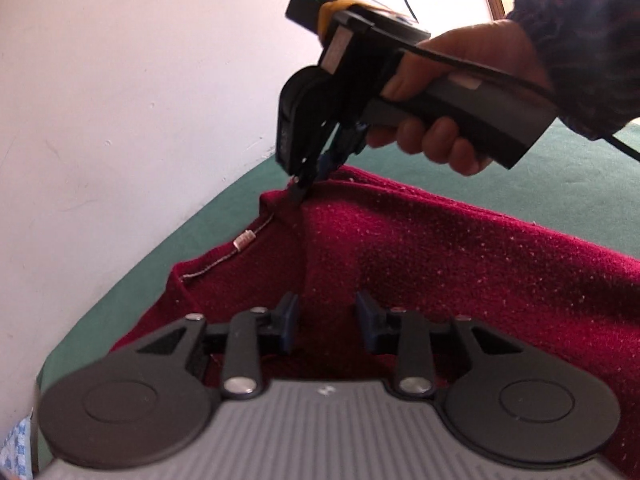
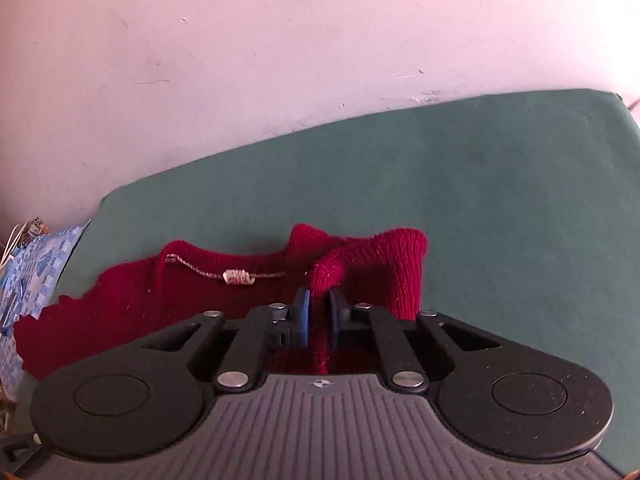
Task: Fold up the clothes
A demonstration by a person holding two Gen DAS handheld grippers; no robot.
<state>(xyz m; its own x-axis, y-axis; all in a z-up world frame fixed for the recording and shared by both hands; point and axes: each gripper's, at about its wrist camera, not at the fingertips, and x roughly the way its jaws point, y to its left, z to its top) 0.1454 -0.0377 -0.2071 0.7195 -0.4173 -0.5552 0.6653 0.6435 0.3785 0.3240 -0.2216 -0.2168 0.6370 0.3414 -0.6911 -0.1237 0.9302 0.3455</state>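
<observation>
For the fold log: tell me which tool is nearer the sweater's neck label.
Right. The right tool pinches the sweater just past the neck label; the left tool sits farther back, open over the body.

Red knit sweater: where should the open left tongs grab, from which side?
On the dark red knit sweater, take the neckline rib's free end, coming in from the wall-side edge. The right tongs pinch the opposite end, so the collar spans both.

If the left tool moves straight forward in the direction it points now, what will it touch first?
Most likely the red sweater: its cloth already lies between and just ahead of the open left tool. Further along that line is the right tool, which pinches the sweater's edge; depth is uncertain.
</observation>
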